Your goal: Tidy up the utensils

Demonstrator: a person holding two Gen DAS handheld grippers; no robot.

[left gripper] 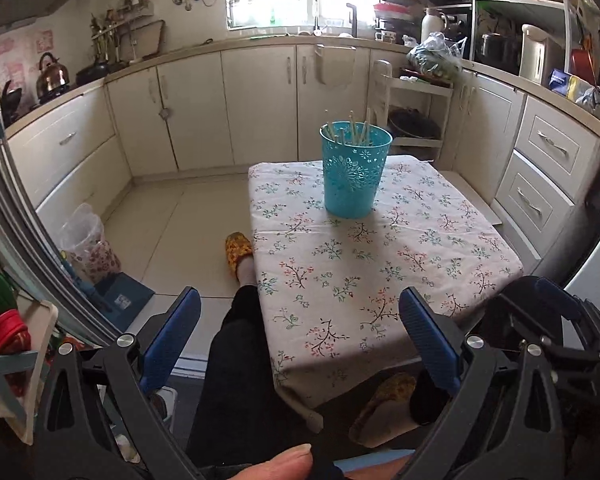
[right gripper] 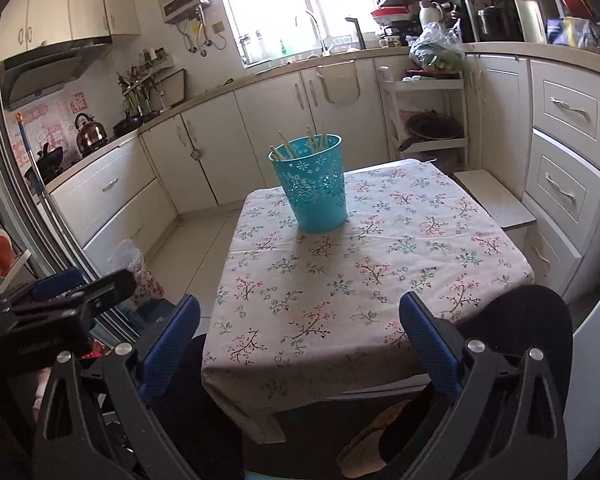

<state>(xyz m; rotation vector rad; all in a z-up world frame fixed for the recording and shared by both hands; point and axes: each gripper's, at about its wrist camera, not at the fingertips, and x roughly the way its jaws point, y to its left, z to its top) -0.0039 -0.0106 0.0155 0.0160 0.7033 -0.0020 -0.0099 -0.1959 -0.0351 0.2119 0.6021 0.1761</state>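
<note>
Kitchen cabinets (right gripper: 204,156) ringed a small table (right gripper: 380,280) under a floral cloth; on its far side a teal cup (right gripper: 314,184) stood upright, chopsticks (right gripper: 288,148) inside pointing up, leaning slightly; left gripper (left gripper: 300,320) and right gripper (right gripper: 300,320) hovered near the table's front edge, jaws spread, empty.

A kettle (right gripper: 89,133) is sitting at the left; a yellow slipper (left gripper: 238,248) is showing beside the floral tablecloth (right gripper: 380,264).
</note>
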